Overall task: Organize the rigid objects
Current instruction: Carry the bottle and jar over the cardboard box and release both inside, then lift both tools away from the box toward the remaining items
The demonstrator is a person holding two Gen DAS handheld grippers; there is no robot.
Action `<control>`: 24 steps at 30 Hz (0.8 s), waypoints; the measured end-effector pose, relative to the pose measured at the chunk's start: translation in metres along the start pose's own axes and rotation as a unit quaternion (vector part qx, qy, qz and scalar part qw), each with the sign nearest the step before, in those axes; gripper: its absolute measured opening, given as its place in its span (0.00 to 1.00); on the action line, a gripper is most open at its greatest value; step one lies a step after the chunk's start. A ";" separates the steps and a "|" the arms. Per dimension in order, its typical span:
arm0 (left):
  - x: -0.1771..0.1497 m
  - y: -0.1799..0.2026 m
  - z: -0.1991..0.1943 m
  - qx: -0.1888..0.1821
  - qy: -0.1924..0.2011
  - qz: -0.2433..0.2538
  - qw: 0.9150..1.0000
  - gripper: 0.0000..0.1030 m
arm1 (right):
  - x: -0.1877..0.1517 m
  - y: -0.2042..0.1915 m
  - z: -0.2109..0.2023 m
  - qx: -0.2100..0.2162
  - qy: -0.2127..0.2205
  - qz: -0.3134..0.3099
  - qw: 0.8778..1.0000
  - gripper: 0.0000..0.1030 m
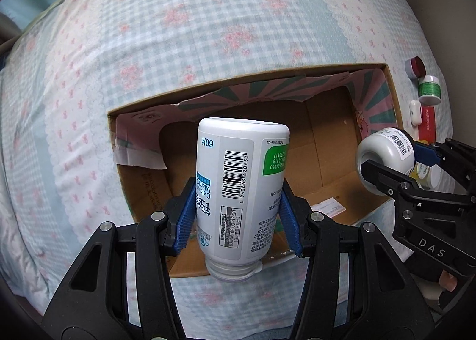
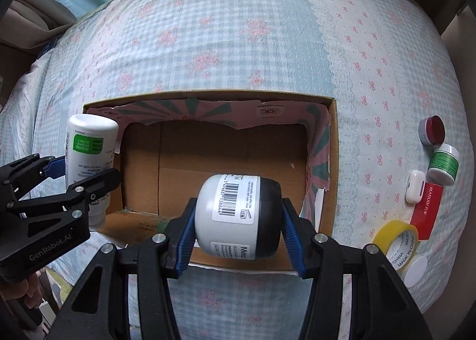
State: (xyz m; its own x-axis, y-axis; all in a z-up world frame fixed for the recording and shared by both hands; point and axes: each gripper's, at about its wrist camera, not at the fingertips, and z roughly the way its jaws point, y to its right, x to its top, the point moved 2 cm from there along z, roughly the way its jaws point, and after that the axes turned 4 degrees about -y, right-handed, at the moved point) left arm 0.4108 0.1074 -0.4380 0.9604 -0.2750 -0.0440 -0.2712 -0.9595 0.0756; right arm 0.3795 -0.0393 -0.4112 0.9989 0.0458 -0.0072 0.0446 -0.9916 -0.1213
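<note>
Both tongs are loaded and held over the open cardboard box point(image 2: 333, 161), which sits on the bed point(image 2: 238, 42) with its flaps folded inward — presumably the collecting bin for the loose items. The left tongs point(image 1: 238, 215) are clenched on a tall white calcium bottle point(image 1: 238, 191), gripped across its body with the neck pointing back toward the camera; held this way the base leads, so it could be lowered onto the bare box floor base first. The right tongs point(image 2: 238, 224) grasp a squat white jar with a dark cap point(image 2: 238, 215) across its sides, hanging over the near edge of the box. The two loads sit well apart, bottle toward the left wall, jar toward the middle-right — likely so that they do not collide on release. To the right of the box, lying on the bed, wait a red-lidded pot point(image 2: 433, 130), a green-labelled jar point(image 2: 443, 164), a white earbud case point(image 2: 414, 187), a red packet point(image 2: 428, 209) and a roll of yellow tape point(image 2: 395, 246). Judged stage: early, box empty.
</note>
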 end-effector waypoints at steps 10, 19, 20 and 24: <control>0.013 0.007 0.046 0.025 -0.045 0.032 0.998 0.46 | 0.011 -0.013 0.050 -0.010 -0.018 -0.091 0.996 0.47; 0.014 0.018 0.053 0.032 -0.056 0.077 0.995 0.79 | 0.000 -0.020 0.065 -0.012 -0.013 -0.156 0.988 0.48; 0.015 0.018 0.049 0.038 -0.045 0.078 0.995 0.97 | -0.002 -0.020 0.066 -0.015 -0.012 -0.157 0.987 0.52; 0.016 0.015 0.038 0.029 -0.030 0.067 0.997 1.00 | -0.010 -0.017 0.060 -0.012 0.013 -0.149 0.989 1.00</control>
State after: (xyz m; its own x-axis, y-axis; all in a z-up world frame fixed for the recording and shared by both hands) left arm 0.4199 0.0866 -0.4754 0.9101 -0.4029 -0.0964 -0.4022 -0.9151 0.0278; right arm 0.3684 -0.0156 -0.4684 0.9413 0.3337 0.0514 0.3372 -0.9370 -0.0914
